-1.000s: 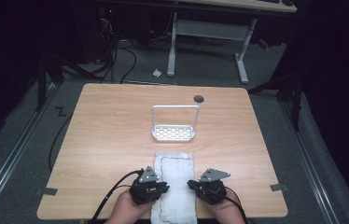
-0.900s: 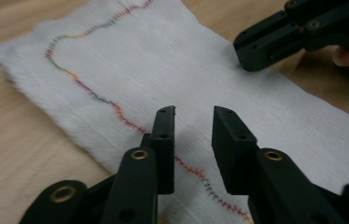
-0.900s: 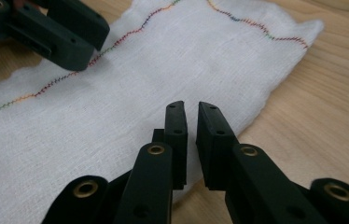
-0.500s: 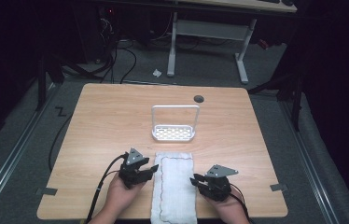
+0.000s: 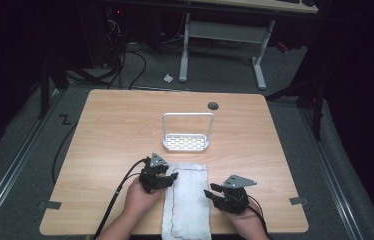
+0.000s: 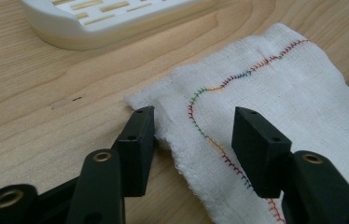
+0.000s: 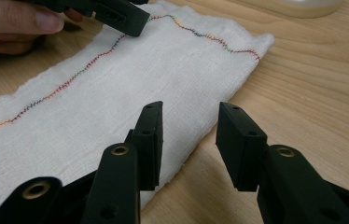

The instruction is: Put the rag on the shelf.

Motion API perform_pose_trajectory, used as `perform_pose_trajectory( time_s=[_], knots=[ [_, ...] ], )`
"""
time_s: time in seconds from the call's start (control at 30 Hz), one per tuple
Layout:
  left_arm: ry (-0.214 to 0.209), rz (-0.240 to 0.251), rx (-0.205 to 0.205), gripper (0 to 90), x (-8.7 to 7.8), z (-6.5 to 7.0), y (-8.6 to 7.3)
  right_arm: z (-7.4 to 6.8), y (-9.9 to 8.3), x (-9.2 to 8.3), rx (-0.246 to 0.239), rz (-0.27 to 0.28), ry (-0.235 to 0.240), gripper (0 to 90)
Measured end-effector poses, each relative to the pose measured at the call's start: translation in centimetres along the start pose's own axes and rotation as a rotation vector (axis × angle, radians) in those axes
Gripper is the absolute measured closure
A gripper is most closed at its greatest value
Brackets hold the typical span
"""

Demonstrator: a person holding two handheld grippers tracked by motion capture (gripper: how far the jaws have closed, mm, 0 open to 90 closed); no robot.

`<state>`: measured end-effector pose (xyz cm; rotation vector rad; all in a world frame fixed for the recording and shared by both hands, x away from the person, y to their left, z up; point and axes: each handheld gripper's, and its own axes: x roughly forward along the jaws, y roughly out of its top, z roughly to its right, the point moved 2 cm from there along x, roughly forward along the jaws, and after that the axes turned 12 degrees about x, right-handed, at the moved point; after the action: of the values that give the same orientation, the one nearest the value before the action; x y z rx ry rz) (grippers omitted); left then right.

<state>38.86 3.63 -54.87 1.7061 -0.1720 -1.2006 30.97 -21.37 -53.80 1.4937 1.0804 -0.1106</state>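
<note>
So the white cloth [image 5: 187, 200] lies flat at the near edge of the table [image 5: 105, 135], its long side running from the person toward the white rack [image 5: 186, 142]. Left gripper [image 5: 171, 176] has just been opening, jaws spread astride the cloth's far left edge. Right gripper [image 5: 210, 192] has also just been opening, spread over the right edge, gripping nothing.

Your white cloth [image 5: 187, 200] lies flat, folded into a long strip, at the near middle of the table, running near to far, near end at the table's edge. Weave is coarse, gauzy; multicoloured zigzag stitching [image 6: 214, 140] runs along its left side and curves across the far end.
</note>
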Motion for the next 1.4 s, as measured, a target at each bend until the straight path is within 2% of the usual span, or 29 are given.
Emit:
perform_pose_trajectory(
  time_s=[0.03, 0.1, 0.23, 0.33, 0.4, 0.47, 0.67, 0.8, 0.97, 1.0, 1.07, 1.2, 1.4],
  knots=[
    [0.004, 0.011, 0.002, 59.5, 0.0, 0.3, -0.1, 0.0, 0.0, 0.0, 0.001, 0.002, -0.004, 59.6],
    [0.018, 0.010, 0.046, 66.2, 0.0, 0.9, -0.2, 0.0, 0.1, 0.1, 0.003, 0.006, -0.013, 56.5],
    [-0.018, 0.015, 0.041, 78.4, 0.0, 1.0, -0.3, 0.1, 1.1, 0.7, 0.001, 0.033, -0.041, 54.7],
    [-0.051, 0.021, 0.000, 80.4, 0.0, 0.6, -0.4, 0.2, 2.7, 2.0, -0.010, 0.032, -0.070, 54.5],
    [-0.057, 0.023, -0.006, 80.7, 0.0, 0.5, -0.4, 0.6, 3.7, 2.9, -0.003, 0.030, -0.083, 53.5],
    [-0.057, 0.023, -0.004, 80.7, -0.1, 0.5, -0.5, 1.0, 4.3, 4.0, 0.009, 0.005, -0.102, 51.5],
    [-0.074, 0.026, -0.028, 80.7, -0.1, 0.3, -0.5, 1.5, 4.2, 5.6, 0.028, -0.043, -0.110, 46.6],
    [-0.081, 0.028, -0.040, 80.6, -0.1, 0.3, -0.6, 1.3, 3.8, 5.4, 0.033, -0.030, -0.099, 54.8],
    [-0.089, 0.030, -0.048, 80.6, -0.1, 0.2, -0.6, 0.8, 3.3, 5.3, 0.041, -0.030, -0.058, 76.5],
    [-0.089, 0.030, -0.048, 80.6, -0.1, 0.2, -0.6, 0.8, 3.3, 5.3, 0.041, -0.030, -0.058, 76.5],
    [-0.086, 0.027, -0.045, 81.0, -0.2, 0.2, -0.6, 0.6, 3.2, 5.2, 0.045, -0.021, -0.056, 83.6],
    [-0.091, 0.032, -0.060, 81.9, -0.4, 0.1, -0.6, 0.4, 3.4, 4.8, 0.037, 0.011, -0.055, 84.7],
    [-0.067, 0.103, -0.062, 83.0, -1.3, 0.4, -0.4, -0.5, 3.8, 3.8, -0.002, 0.064, -0.050, 85.1]
  ],
)
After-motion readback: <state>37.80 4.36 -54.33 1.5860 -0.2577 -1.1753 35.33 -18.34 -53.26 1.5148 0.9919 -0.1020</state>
